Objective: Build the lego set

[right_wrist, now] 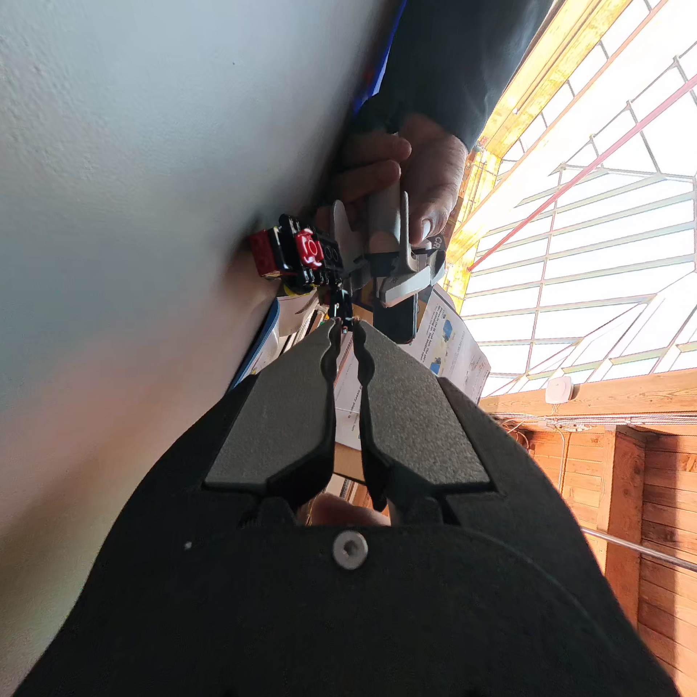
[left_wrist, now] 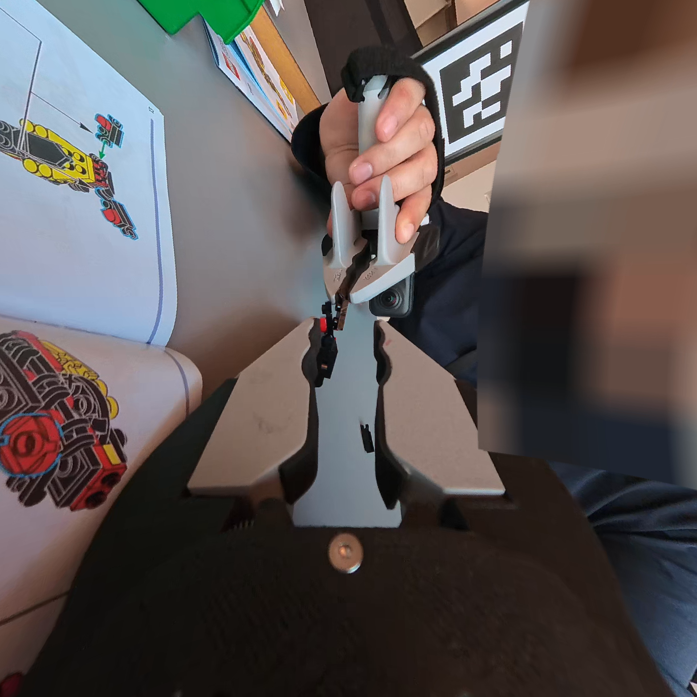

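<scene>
Both wrist views face each other, close; share lego assembly [right_wrist: 298, 251] between jaws.

A grey desk [left_wrist: 234, 211] carries the scene. An open instruction booklet [left_wrist: 94, 264] with printed brick diagrams lies flat on its left part. Farther back, a green bin [left_wrist: 203, 15] sits on the desk beside a second printed leaflet [left_wrist: 260, 75].

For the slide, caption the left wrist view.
Left gripper and right gripper meet tip to tip over a small red-and-black Lego piece, beside the open manual.
</scene>
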Demonstrator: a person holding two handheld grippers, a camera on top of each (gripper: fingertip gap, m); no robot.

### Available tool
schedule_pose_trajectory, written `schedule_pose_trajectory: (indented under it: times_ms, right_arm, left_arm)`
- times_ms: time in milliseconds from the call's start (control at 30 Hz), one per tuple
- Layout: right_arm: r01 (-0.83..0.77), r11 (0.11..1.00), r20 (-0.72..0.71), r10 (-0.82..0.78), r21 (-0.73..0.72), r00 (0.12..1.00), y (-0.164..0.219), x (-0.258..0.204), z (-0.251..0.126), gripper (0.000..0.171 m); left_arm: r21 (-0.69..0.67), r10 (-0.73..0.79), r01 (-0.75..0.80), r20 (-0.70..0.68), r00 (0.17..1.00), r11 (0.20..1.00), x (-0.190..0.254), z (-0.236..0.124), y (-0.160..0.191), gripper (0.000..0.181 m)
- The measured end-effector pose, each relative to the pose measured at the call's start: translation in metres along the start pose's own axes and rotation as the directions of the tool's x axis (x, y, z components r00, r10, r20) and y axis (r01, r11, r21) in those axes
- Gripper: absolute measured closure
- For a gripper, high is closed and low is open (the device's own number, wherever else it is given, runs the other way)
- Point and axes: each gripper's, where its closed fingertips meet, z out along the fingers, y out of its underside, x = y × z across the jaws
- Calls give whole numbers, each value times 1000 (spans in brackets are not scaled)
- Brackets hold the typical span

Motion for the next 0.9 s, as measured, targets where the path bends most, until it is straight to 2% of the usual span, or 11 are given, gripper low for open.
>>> schedule_pose_trajectory:
  times_ms: [500,900]
  right_arm:
    - [-2,996,-13,3,84,1000,-4,-1,-4,170]
    - [-3,999,1,3,52,1000,3,-4,-4,169]
  left_arm:
    - [-41,25,-24,42,999,999,-4,6,5,164]
    - [-20,58,-56,129,990,998,-13,7,0,173]
